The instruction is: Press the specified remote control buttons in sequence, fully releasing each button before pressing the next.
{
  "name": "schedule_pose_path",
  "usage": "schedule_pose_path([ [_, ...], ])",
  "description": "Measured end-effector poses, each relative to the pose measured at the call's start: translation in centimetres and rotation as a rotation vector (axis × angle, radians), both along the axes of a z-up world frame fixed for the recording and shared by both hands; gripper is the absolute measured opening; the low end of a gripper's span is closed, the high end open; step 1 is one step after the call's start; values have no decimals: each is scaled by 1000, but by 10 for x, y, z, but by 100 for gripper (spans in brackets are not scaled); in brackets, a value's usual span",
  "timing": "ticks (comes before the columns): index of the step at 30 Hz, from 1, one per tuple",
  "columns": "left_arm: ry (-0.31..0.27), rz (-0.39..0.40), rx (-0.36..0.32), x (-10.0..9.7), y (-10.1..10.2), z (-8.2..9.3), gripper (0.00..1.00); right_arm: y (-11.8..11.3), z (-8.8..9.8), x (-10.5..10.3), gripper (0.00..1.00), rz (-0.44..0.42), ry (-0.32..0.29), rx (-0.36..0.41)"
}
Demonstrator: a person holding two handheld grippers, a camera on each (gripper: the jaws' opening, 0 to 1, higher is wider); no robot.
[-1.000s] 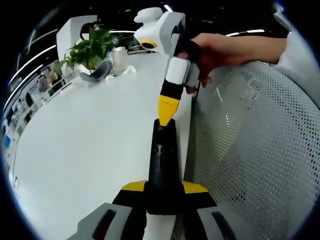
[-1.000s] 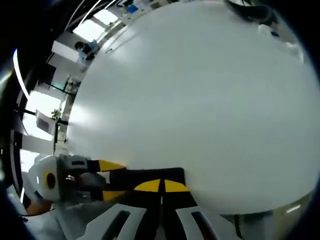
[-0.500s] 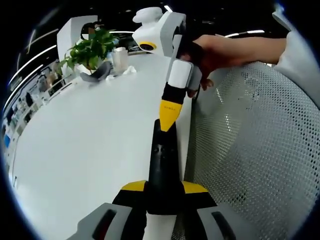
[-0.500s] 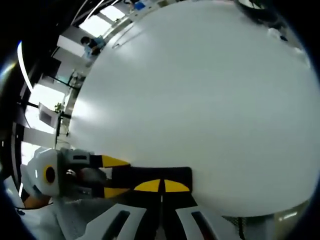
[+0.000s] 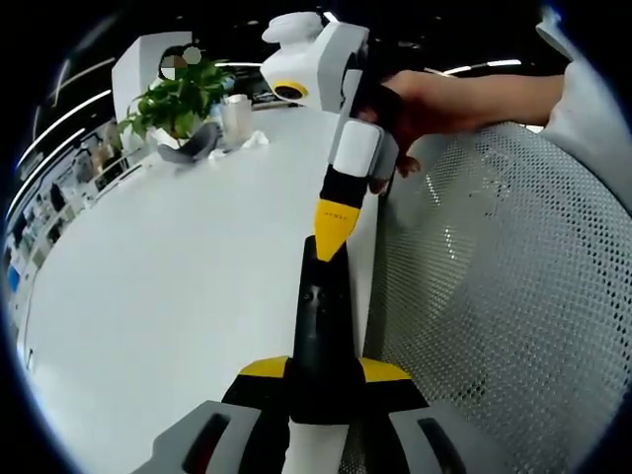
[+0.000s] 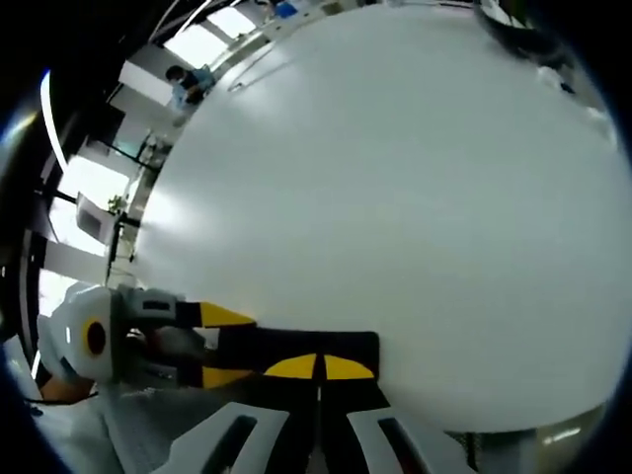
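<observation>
My left gripper (image 5: pixel 321 370) clamped on the slim black remote control (image 5: pixel 321 326), my right gripper (image 6: pixel 318 368) with jaws together, tips on its far end, white table (image 5: pixel 178 286) underneath.

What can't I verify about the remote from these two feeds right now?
- Remote button labels: left gripper view, too small and dark.
- Which button the right tongs touch, or whether it is pressed: their yellow tips cover it.
- Remote's face: right gripper view, seen edge-on behind the tongs' tips.
</observation>
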State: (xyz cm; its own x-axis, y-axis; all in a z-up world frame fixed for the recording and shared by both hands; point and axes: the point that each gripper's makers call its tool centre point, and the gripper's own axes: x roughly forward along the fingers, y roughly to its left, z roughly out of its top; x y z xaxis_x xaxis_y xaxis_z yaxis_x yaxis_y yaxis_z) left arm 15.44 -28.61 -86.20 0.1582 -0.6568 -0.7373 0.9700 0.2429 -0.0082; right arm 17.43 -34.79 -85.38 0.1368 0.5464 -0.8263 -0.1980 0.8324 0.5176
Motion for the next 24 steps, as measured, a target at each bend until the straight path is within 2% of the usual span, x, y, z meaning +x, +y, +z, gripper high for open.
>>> schedule_pose_path([
  [17, -1, -1, -1, 0, -1, 0, 24, 4, 1, -2, 0, 51, -20, -18],
  [22, -1, -1, -1, 0, -2, 0, 24, 6, 4, 8, 0, 107, -148, -74],
  [24, -1, -1, -1, 0, -2, 0, 24, 8, 5, 7, 0, 120, -163, -73],
])
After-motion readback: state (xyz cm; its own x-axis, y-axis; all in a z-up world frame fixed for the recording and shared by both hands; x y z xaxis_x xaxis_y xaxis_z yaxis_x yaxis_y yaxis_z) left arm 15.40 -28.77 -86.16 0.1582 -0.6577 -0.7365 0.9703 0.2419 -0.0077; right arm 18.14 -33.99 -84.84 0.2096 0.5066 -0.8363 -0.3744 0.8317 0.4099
